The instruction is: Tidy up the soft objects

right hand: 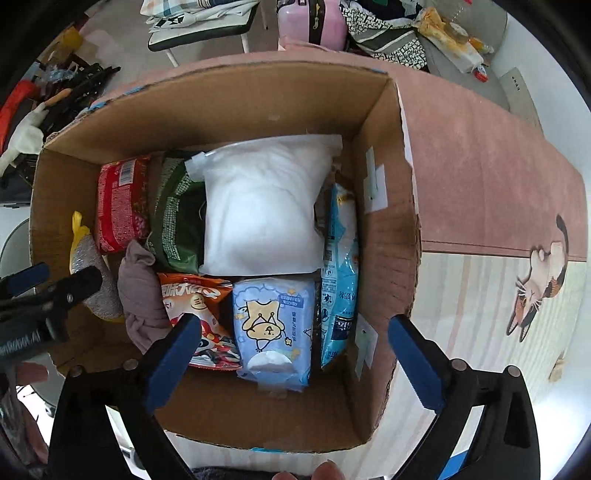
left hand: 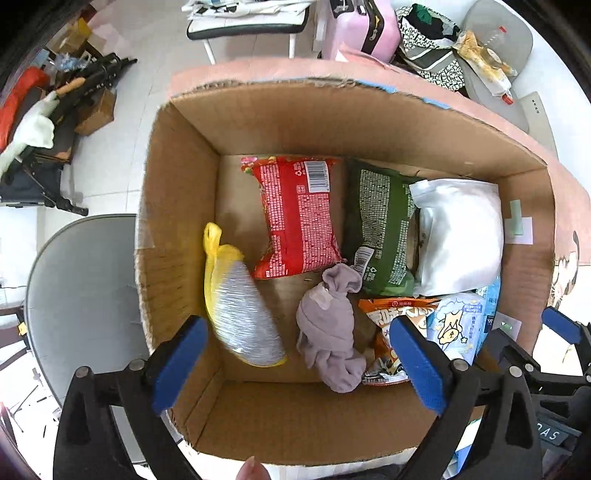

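L gripper (left hand: 299, 363) hangs over the near-left part of the cardboard box (left hand: 184, 177), jaws spread wide, nothing btwn the blue pads. R gripper (right hand: 295, 363) hovers over the near-right part of the same box, jaws also wide apart and empty; its pads straddle the box's near-right corner region.

Just ahead of L gripper, btwn its fingers: a mauve sock bundle (left hand: 330, 332), lying on the box floor. Left of it, close to the L finger, a yellow bag w/ silvery mesh sponge (left hand: 242, 317), blurred, so can't tell if it rests flat. Right of the sock, partly behind the R finger of that gripper, an orange snack pack (left hand: 384, 332).

Just ahead of R gripper: blue wet-wipe pack (right hand: 273, 328) w/ cartoon print, lying flat, touching the orange snack pack on its left. To its right, a light-blue pouch (right hand: 338, 273) stands on edge against the box's right wall.

Farther in: big white padded bag (right hand: 262, 206) sits beyond the wipes, overlapping a green packet (left hand: 380, 229). Left of the green one, a red packet (left hand: 301, 218), barcode side up, near the far wall.

The box stands on a pink table mat (right hand: 480, 166) w/ a cat picture (right hand: 539, 280) well right of R gripper. Beyond the table: pink suitcase (left hand: 364, 27), grey chair (left hand: 81, 288) left of L gripper, cluttered floor.
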Tool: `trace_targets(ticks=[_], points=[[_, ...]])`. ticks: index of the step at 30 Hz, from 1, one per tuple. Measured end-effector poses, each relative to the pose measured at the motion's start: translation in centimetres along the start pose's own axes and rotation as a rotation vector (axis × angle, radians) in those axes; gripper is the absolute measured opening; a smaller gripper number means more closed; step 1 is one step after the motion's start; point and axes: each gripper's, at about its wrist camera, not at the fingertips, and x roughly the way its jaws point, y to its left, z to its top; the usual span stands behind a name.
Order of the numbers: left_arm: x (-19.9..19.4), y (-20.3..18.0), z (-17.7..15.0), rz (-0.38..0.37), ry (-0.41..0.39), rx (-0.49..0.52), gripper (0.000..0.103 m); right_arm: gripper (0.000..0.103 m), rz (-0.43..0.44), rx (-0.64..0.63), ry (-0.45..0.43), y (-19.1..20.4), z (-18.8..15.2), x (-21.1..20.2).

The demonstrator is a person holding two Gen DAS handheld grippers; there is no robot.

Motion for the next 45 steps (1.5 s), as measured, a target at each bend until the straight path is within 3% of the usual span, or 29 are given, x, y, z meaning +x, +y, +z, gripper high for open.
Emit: trace_targets(ticks=[8, 13, 16, 36, 45], points=[[-1.6, 1.7, -2.5, 0.008, -0.045, -0.02, 0.101, 0.103, -0.003, -0.012, -0.024, 0.6, -0.6, -1.6], [-4.6, 1.6, -5.1, 0.045, -0.141, -0.029, 0.101, 0.103, -0.02, -0.014, -0.076, 0.3, -1.8, -3.4], [-6.5, 1.3, -7.1, 0.025, -0.188, -0.042, 0.101, 0.103, -0.027, -0.011, -0.123, -0.1, -3.2, -5.1], [-22.0, -0.9, -20.8, 0.019, -0.527, -0.03, 0.101, 0.103, 0.029, -0.032, -0.451, -2.5, -19.0, -21.7], [-26.5, -1.7, -25.8, 0.008, -0.604, -0.012, 0.101, 0.103, 0.005, -0.038, -0.58, -2.8, -25.5, -27.9]])
